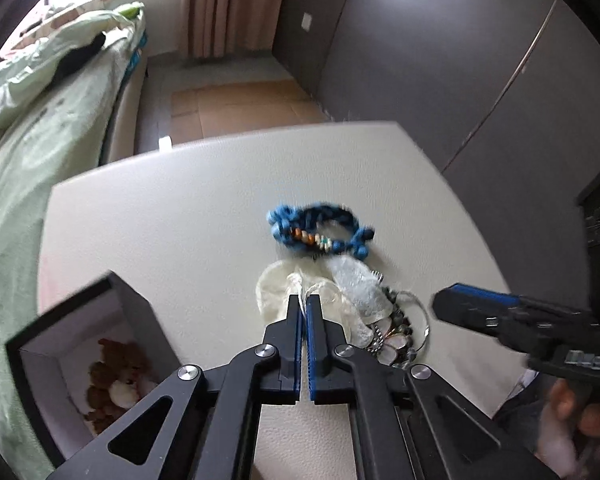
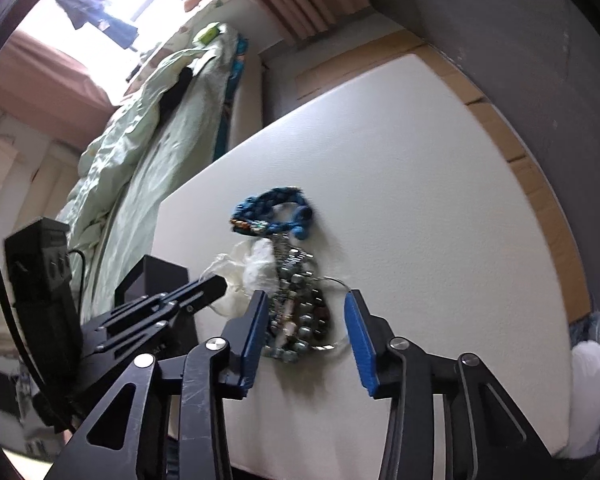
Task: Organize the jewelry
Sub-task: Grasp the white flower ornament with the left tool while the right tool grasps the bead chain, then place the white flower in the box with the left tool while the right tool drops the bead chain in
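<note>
- The jewelry pile [image 2: 300, 312] sits on the white table [image 1: 172, 208], a tangle of beaded bracelets, a metal watch band and a thin wire bangle. It runs as one long strip from the near side of the table toward the far edge.
- At the far end of the pile lies a blue braided bracelet [image 1: 318, 230] with a few orange and pale beads, curled into a loop lying flat.
- Just beside the pile, on the side toward the bed, is a sheer white pouch [image 1: 296, 296], crumpled and touching the beads.
- The left gripper [image 1: 303, 304] has its jaws nearly together with only a slit between the blue pads, its tips over the pouch. Can't tell if it's actually pinching any fabric.
- The right gripper [image 2: 306, 308] is spread wide, one finger on each side of the pile's near end. Nothing is between the pads that I can call gripped.
- On the bed side of the pile, at the table's near corner, stands an open black box [image 1: 80, 344] with a white lining and some brown beads inside.
- There's plenty of bare tabletop beyond the pile on the far side and toward the grey wardrobe [image 1: 440, 60].
- A bed with green bedding [image 2: 140, 140] runs alongside the table past the box.
</note>
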Available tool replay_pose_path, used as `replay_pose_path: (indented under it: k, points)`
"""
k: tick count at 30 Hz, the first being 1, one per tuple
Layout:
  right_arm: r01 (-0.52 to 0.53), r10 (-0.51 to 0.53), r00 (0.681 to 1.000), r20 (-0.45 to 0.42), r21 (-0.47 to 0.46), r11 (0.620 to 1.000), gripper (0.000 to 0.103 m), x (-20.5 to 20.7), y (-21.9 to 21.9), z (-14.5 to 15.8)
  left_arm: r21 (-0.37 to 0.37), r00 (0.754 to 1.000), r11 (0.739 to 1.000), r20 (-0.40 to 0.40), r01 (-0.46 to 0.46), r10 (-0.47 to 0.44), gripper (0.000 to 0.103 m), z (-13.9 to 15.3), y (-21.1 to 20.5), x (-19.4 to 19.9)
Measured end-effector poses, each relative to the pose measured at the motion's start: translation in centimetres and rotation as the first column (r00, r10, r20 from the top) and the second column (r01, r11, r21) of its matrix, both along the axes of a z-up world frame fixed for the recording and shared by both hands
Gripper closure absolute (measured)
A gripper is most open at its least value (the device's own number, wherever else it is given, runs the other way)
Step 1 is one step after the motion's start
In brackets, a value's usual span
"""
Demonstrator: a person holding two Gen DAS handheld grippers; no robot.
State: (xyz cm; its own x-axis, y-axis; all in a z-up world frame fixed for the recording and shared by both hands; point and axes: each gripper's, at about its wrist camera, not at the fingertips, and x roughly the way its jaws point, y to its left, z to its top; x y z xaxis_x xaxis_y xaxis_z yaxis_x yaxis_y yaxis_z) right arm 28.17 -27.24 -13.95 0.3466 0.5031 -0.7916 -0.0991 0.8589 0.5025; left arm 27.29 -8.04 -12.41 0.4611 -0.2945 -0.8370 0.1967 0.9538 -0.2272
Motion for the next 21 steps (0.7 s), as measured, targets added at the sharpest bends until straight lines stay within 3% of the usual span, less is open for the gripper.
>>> replay_pose_path:
  k: [10, 21]
  points:
    - [-0.031, 0.031, 0.999, 0.016, 0.017, 0.999, 0.078, 1.4, 1.1, -1.1, -0.089, 0.991, 0.994, 0.107, -0.066, 0.075, 0.102, 4.1, 3.6, -1.9]
    - [-0.068, 0.068, 0.998, 0.000, -0.040, 0.997, 0.080, 2.4, 2.6, -2.8, -0.129, 0.986, 0.986, 0.110, -0.109, 0.123, 0.102, 4.8, 5.8, -1.8]
